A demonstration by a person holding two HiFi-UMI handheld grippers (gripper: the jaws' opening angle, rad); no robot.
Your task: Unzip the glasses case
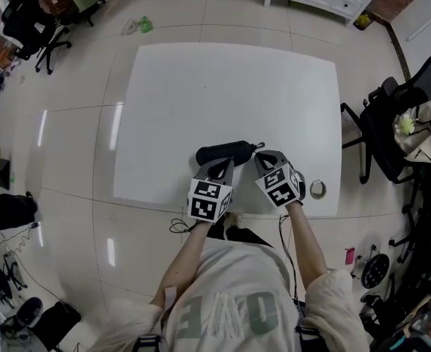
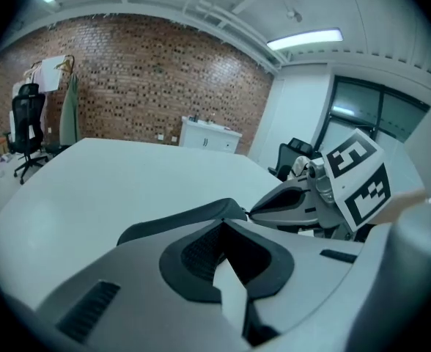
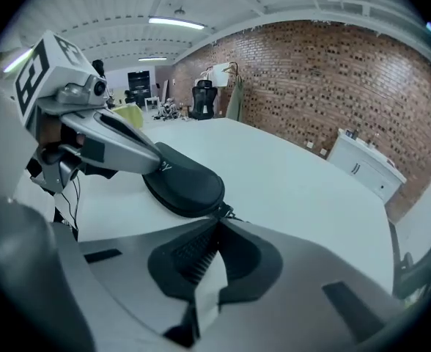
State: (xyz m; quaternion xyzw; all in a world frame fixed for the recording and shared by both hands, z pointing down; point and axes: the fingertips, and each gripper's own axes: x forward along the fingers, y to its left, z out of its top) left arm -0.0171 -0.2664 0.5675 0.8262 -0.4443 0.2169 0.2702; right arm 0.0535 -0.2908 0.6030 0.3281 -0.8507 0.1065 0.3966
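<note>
Head view: black oval zipped glasses case [image 1: 224, 152], long axis left-right on white surface [image 1: 230, 86]. Right gripper [image 1: 262, 155] clamps small zipper pull [image 1: 258, 146] at its right end; left gripper [image 1: 217, 167], jaws together, touches case.

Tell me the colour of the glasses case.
Black; the case shows best in the right gripper view.

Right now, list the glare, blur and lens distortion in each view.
Head view: lamp streaks glare on the floor, table edges bow. Left gripper view: ceiling lamp blows out, left claw close and soft. Right gripper view: brick wall curves, case sharp, right claw blurred.
</note>
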